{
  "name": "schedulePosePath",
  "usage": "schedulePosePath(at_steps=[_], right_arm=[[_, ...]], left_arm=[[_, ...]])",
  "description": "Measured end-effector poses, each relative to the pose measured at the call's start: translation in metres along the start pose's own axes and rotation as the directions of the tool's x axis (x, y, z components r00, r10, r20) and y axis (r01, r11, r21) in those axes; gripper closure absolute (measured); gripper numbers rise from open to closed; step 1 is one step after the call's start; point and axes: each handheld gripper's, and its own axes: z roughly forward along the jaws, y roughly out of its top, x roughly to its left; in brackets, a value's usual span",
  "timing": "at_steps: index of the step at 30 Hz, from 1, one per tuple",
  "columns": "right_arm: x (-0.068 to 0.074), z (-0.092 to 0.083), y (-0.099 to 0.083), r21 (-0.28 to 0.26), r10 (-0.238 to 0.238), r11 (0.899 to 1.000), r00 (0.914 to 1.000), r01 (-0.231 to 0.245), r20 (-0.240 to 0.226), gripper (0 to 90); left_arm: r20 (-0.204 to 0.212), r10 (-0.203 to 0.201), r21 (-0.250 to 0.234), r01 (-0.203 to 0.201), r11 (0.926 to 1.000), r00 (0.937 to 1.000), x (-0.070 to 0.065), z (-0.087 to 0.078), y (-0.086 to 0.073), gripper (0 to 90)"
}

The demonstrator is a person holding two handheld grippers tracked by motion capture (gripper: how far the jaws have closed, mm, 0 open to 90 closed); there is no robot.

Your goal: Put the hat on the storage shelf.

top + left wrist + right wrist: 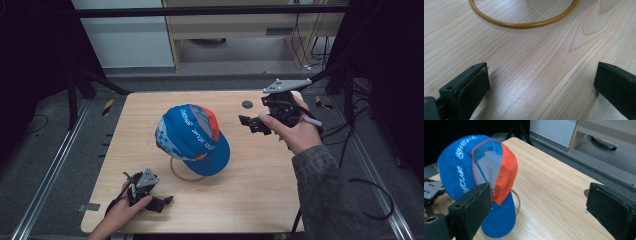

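Observation:
A blue cap (192,137) with an orange panel and white lettering sits raised over a yellow ring (177,172) in the middle of the wooden table (250,195). My left gripper (167,201) rests low at the table's front left, open, its jaws pointing toward the ring (524,24) with bare wood between them (541,67). My right gripper (246,125) is held above the table to the right of the cap, open and facing it. Between its jaws (539,186) lies bare table; the cap (474,170) is just beyond its left jaw.
A small dark round mark (247,104) is on the table behind the right gripper. Black frame posts (75,95) flank the table. Cables (372,200) lie on the floor at right. A wooden cabinet (235,25) stands beyond the far edge.

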Motion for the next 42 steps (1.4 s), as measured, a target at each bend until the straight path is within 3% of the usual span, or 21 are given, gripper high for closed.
schedulePosePath(at_steps=[8, 16, 21, 33, 42], right_arm=[[-0.017, -0.005, -0.043, 0.018, 0.047, 0.999, 0.9975, -0.048, 0.053, 11.4], [-0.025, 0.010, -0.095, 0.080, 0.073, 0.993, 0.9924, -0.081, 0.099, 14.2], [-0.025, 0.020, -0.119, 0.090, 0.086, 0.991, 0.9896, -0.096, 0.115, 13.8], [-0.025, 0.038, -0.167, 0.136, 0.121, 0.981, 0.9838, -0.139, 0.133, 13.7], [-0.026, 0.046, -0.190, 0.147, 0.153, 0.974, 0.9778, -0.174, 0.143, 13.7]], left_arm=[[0.001, 0.003, 0.005, -0.003, 1.0000, 1.0000, 0.000, 0.000, 0.000, 0.0], [0.001, 0.001, 0.003, -0.001, 1.0000, 1.0000, 0.000, 0.000, 0.000, 0.0], [0.001, 0.000, 0.003, 0.000, 1.0000, 1.0000, 0.000, 0.000, 0.000, 0.0], [0.001, 0.000, 0.002, 0.000, 1.0000, 1.0000, 0.000, 0.000, 0.000, 0.0], [0.001, 0.001, 0.003, -0.001, 1.0000, 1.0000, 0.000, 0.000, 0.000, 0.0]])
